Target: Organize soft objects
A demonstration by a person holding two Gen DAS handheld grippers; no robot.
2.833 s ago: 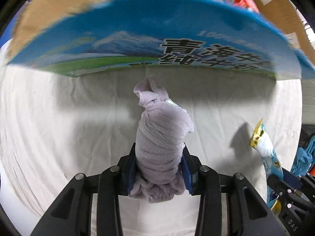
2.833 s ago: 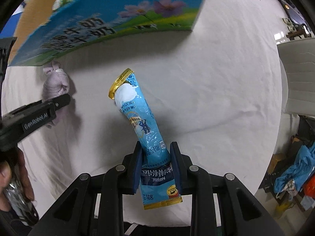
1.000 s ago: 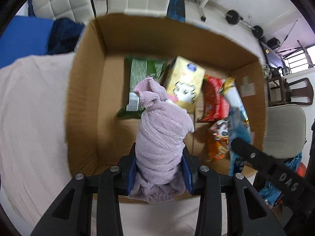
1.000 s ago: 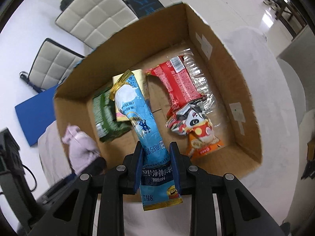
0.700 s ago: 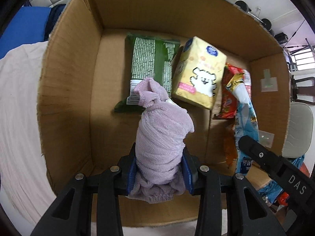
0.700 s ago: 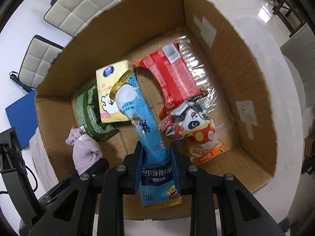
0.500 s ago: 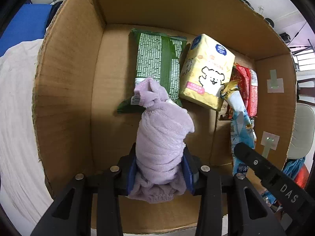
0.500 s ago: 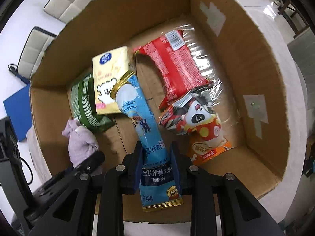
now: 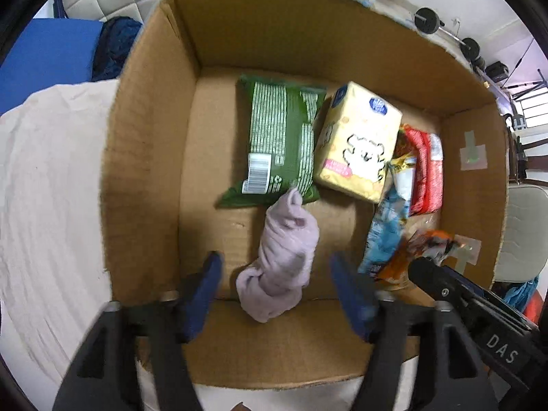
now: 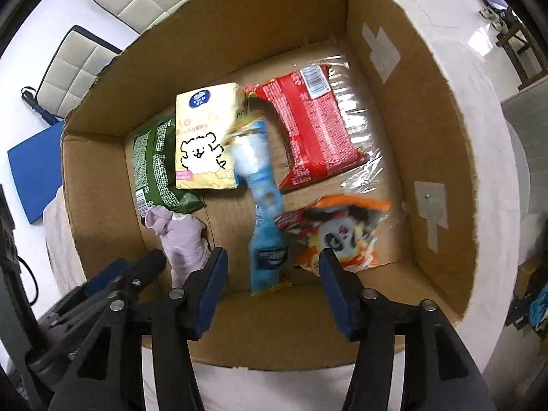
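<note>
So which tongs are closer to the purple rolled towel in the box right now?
Left. The left tongs hang open with the purple rolled towel between their fingers; the right tongs stand open farther right, around the blue pouch.

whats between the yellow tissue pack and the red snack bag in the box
In the right wrist view, the blue pouch lies between the yellow tissue pack and the red snack bag, its gold top end overlapping the tissue pack's edge.
</note>
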